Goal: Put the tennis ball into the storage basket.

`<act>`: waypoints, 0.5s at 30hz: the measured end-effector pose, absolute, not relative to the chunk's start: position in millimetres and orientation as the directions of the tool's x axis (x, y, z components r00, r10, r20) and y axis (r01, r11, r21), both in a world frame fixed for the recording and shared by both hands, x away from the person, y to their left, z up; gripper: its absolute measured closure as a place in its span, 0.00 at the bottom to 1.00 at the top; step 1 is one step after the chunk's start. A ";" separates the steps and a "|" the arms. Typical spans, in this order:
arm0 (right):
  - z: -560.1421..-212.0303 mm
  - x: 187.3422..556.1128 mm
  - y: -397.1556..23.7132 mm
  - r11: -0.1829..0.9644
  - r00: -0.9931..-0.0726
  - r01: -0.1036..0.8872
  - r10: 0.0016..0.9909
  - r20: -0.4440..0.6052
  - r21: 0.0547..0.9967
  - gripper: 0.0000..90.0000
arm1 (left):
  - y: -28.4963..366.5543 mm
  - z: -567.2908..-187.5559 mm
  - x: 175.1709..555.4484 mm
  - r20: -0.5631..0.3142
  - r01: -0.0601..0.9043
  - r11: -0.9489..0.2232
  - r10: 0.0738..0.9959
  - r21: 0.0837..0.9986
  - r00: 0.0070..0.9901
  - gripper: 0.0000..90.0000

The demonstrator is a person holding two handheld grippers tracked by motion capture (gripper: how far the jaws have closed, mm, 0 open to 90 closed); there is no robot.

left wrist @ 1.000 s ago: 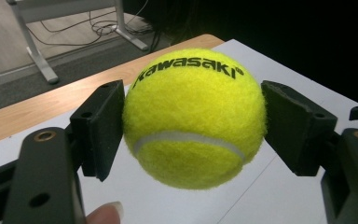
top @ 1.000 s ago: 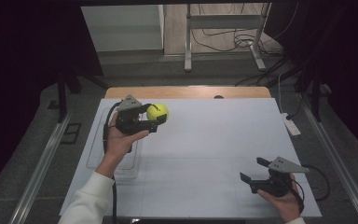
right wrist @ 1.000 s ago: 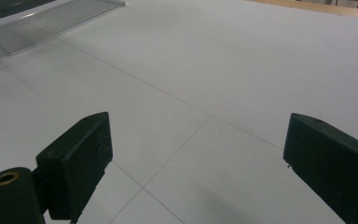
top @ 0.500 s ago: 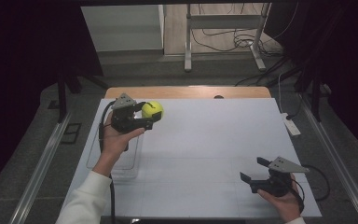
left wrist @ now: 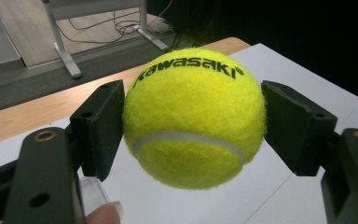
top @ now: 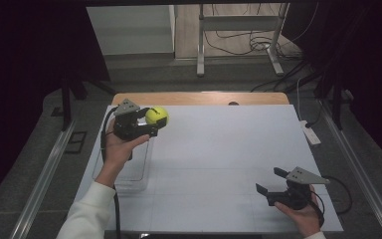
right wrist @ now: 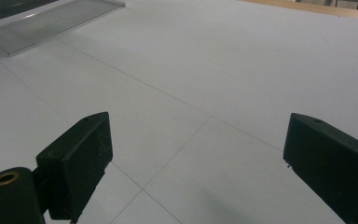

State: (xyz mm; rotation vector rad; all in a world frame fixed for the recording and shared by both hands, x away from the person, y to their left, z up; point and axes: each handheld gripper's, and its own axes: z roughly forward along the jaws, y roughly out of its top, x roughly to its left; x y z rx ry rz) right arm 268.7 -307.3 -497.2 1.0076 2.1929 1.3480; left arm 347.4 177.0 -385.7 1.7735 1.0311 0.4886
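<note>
Over the clear tray, the left gripper, clenching the tennis ball, is drifting leftward toward it; the right gripper is idling agape.

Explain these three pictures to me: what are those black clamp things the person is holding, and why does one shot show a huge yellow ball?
A person sits at a white table and holds a hand-operated two-jaw gripper in each hand. One picture comes from a fixed camera above the table. The other two come from small cameras riding on each gripper, looking along its own black jaws, so nearby things look very large. The left gripper is closed on a yellow tennis ball, held clear of the table near its far left corner. Below that hand lies a clear plastic tray. The right gripper rests low near the front right, its jaws apart with nothing between them.
</note>
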 end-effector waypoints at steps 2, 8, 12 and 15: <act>-497.2 268.8 -307.3 0.285 -0.673 0.378 0.738 0.051 0.881 0.09 | 179.0 -385.9 347.7 -0.126 0.424 -0.148 0.825 0.893 0.552 0.29; -497.2 268.8 -307.2 0.285 -0.673 0.378 0.738 0.051 0.881 0.09 | 184.3 -386.8 348.8 -0.124 0.429 -0.144 0.833 0.892 0.539 0.29; -497.2 268.8 -307.2 0.285 -0.674 0.378 0.737 0.050 0.881 0.09 | 186.3 -387.0 349.2 -0.125 0.430 -0.140 0.837 0.892 0.533 0.29; -497.2 268.8 -307.2 0.286 -0.674 0.378 0.737 0.050 0.881 0.09 | 188.1 -387.1 349.9 -0.126 0.431 -0.137 0.840 0.892 0.527 0.29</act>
